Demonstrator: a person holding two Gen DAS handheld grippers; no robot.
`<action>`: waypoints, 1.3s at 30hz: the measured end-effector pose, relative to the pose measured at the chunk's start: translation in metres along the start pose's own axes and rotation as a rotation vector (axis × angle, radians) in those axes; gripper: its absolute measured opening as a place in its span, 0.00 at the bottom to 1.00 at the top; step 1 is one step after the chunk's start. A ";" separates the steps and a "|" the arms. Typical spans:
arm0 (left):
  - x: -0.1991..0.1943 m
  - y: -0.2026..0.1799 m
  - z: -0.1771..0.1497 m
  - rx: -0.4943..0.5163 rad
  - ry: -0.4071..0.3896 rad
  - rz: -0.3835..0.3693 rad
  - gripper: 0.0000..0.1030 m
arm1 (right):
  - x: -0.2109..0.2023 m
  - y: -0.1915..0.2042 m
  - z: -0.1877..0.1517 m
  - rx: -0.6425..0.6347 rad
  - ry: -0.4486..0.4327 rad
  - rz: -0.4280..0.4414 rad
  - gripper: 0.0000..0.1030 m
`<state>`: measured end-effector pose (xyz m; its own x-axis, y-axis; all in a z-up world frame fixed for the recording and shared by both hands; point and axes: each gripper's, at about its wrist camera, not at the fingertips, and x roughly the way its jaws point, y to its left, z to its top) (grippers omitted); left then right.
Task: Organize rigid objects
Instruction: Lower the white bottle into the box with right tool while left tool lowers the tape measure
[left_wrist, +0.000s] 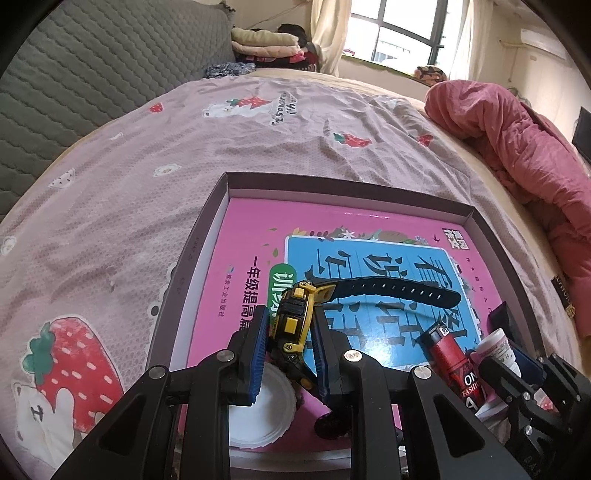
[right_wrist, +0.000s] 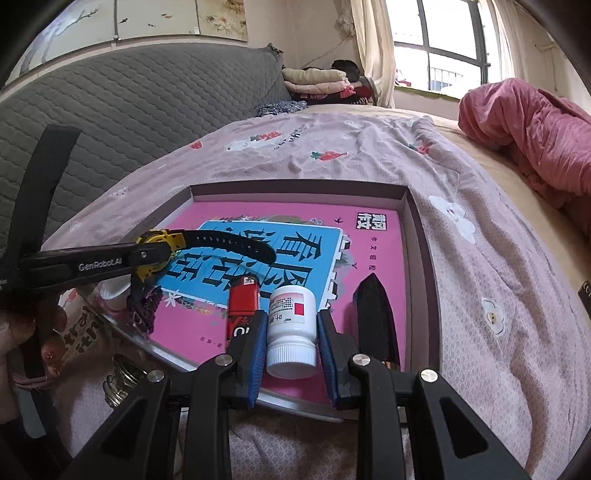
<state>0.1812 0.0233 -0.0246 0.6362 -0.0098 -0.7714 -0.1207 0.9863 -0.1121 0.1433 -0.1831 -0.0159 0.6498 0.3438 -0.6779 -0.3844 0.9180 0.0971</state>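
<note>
A shallow brown box lies on the bed with a pink book flat inside it. My left gripper is shut on a yellow-and-black wristwatch, whose black strap reaches out over the book. My right gripper is shut on a small white pill bottle, held over the box's near edge. A red lighter lies on the book just left of the bottle.
A dark pointed object lies in the box right of the bottle. A white round lid sits under the left gripper. A glass jar stands outside the box. A pink quilt and grey headboard border the bed.
</note>
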 end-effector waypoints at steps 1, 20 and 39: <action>-0.001 0.001 0.000 -0.001 0.000 -0.001 0.22 | 0.000 0.000 0.000 0.001 0.003 0.000 0.27; -0.005 0.006 -0.001 -0.004 -0.010 0.015 0.22 | -0.002 -0.002 0.002 -0.008 0.045 -0.004 0.26; -0.010 0.031 0.005 -0.098 -0.030 0.113 0.22 | -0.006 -0.001 -0.001 -0.002 0.025 0.006 0.27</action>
<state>0.1750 0.0547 -0.0174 0.6368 0.1063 -0.7637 -0.2655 0.9601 -0.0878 0.1390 -0.1866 -0.0124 0.6305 0.3445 -0.6956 -0.3900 0.9154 0.0999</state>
